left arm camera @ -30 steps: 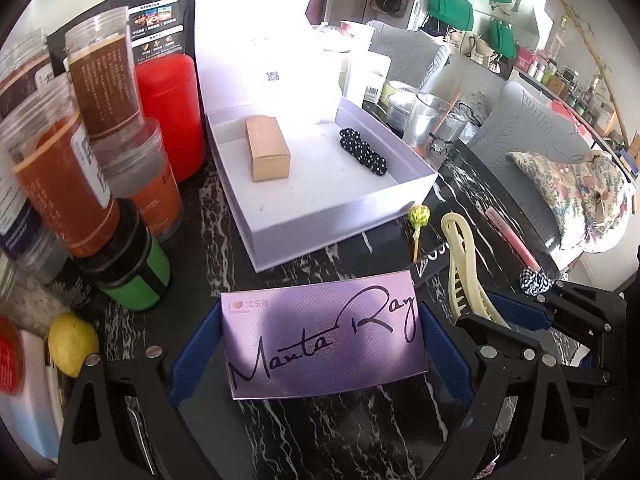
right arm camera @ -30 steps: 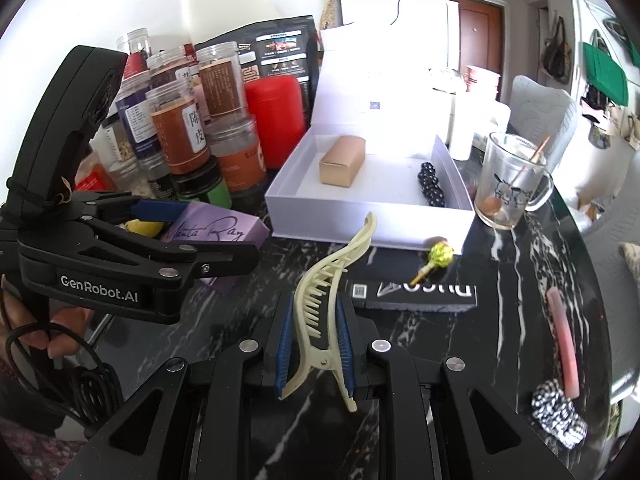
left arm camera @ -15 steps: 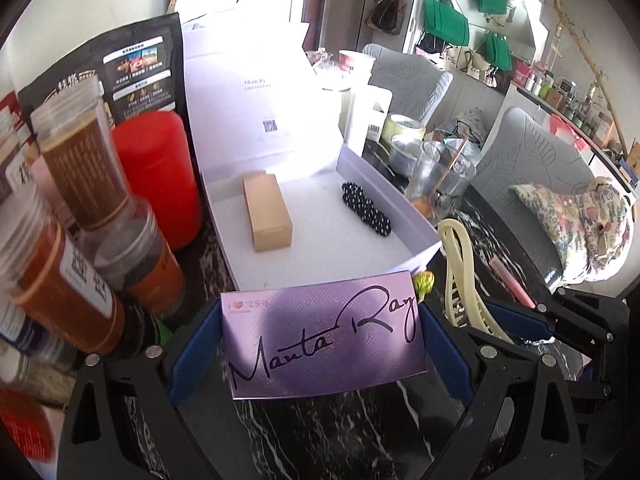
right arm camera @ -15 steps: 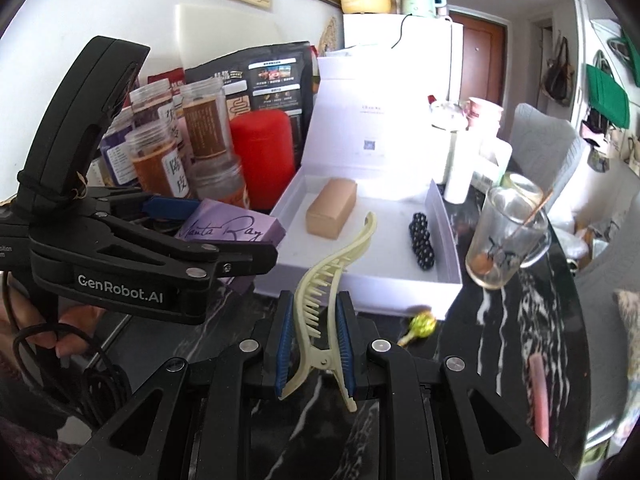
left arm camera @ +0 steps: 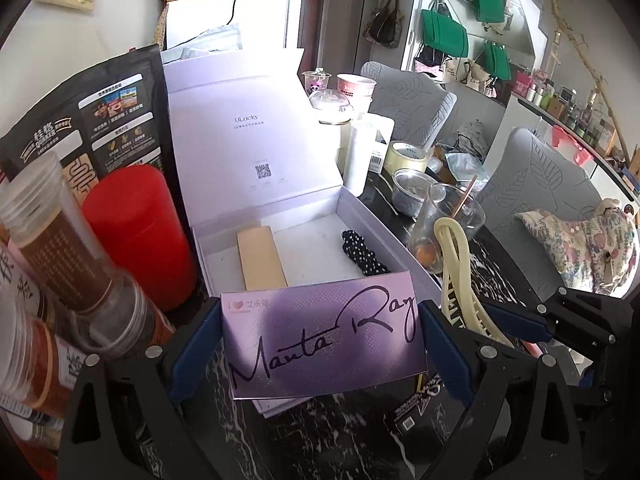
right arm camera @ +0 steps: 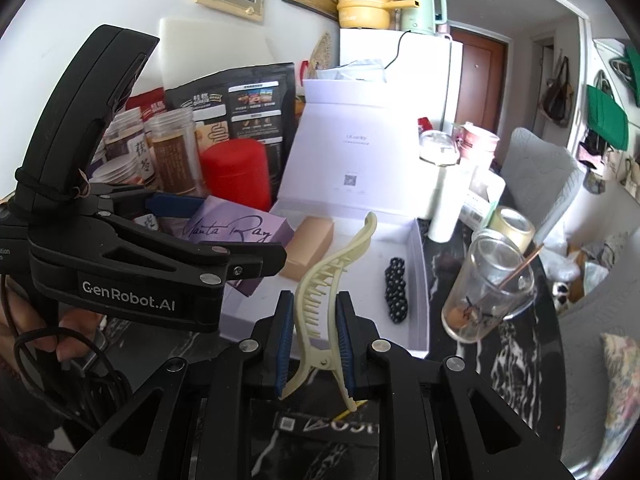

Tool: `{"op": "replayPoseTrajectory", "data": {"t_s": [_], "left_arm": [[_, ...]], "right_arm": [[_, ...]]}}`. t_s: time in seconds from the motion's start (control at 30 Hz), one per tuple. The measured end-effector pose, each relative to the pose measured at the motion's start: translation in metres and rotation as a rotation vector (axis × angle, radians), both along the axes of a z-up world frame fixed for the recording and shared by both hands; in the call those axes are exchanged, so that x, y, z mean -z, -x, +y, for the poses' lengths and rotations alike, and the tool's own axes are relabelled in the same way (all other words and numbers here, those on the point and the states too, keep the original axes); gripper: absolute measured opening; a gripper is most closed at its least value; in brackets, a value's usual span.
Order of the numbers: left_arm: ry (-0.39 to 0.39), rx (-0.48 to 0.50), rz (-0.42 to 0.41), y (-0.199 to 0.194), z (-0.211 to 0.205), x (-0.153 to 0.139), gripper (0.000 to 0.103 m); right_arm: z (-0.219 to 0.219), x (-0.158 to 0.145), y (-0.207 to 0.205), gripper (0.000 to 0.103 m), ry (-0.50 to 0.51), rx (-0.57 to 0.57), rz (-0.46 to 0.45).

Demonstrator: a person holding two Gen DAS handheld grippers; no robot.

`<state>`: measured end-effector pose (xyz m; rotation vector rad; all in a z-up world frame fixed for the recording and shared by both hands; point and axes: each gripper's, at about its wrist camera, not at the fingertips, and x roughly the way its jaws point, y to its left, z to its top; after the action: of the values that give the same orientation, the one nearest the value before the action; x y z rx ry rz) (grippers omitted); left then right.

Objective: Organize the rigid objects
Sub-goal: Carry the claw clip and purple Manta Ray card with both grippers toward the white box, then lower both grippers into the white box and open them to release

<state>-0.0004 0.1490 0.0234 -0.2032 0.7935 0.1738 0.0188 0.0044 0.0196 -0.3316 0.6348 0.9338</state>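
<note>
Dead ahead at 12 o'clock of both grippers sits the white box (left arm camera: 360, 216), lid up, a tan block (left arm camera: 260, 258) and a black beaded band (left arm camera: 362, 256) already inside.

Left gripper (left arm camera: 320, 336) is clenched on the purple card box (left arm camera: 320, 332), long axis crosswise, 9-to-3, between the pads. It hangs over the box's near wall, so left is the nearer arm; open floor lies just beyond at 12.

Right gripper (right arm camera: 312, 344) is clamped on the cream hair claw (right arm camera: 334, 276), long axis pointing away toward 1 o'clock, tip over the box interior between block and band.

Judgement: both loads are poised at the near edge. The free gap for the claw is narrow; the left gripper body sits close at 10 o'clock of it, so collision risk if both go down together.
</note>
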Motion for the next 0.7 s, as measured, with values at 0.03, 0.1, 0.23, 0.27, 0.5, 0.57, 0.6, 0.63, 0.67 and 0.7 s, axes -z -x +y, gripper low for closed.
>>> {"op": "replayPoseTrajectory", "data": {"t_s": [0.03,0.1,0.23,0.27,0.5,0.57,0.6,0.63,0.67,0.7], "left_arm": [[-0.003,0.0,-0.001,-0.004,0.001,-0.001,0.096],[-0.01,-0.001,-0.001,-0.011,0.003,-0.001,0.096],[-0.024,-0.008,-0.002,-0.027,0.009,-0.001,0.096],[-0.029,-0.006,-0.003,-0.031,0.01,-0.001,0.096],[-0.037,-0.025,-0.006,-0.06,0.025,0.001,0.096],[-0.043,-0.036,-0.011,-0.068,0.029,0.001,0.096],[-0.041,-0.038,-0.013,-0.071,0.032,0.001,0.096],[-0.034,-0.036,-0.017,-0.074,0.034,0.001,0.096],[-0.028,-0.035,-0.02,-0.078,0.037,0.002,0.096],[-0.03,-0.041,-0.016,-0.081,0.04,0.003,0.096]], "right_arm": [[0.002,0.0,-0.004,0.021,0.0,0.001,-0.002],[0.005,0.0,-0.011,0.021,0.0,0.003,-0.005],[0.01,-0.001,-0.026,0.021,0.0,0.009,-0.009],[0.012,-0.001,-0.03,0.021,0.001,0.01,-0.011],[0.022,-0.001,-0.055,0.021,0.007,0.024,-0.022],[0.026,-0.001,-0.062,0.021,0.007,0.026,-0.024],[0.028,-0.001,-0.066,0.021,0.009,0.028,-0.024],[0.031,-0.001,-0.07,0.021,0.011,0.028,-0.023],[0.033,-0.001,-0.073,0.021,0.011,0.028,-0.022],[0.035,0.0,-0.076,0.021,0.011,0.031,-0.021]]}}
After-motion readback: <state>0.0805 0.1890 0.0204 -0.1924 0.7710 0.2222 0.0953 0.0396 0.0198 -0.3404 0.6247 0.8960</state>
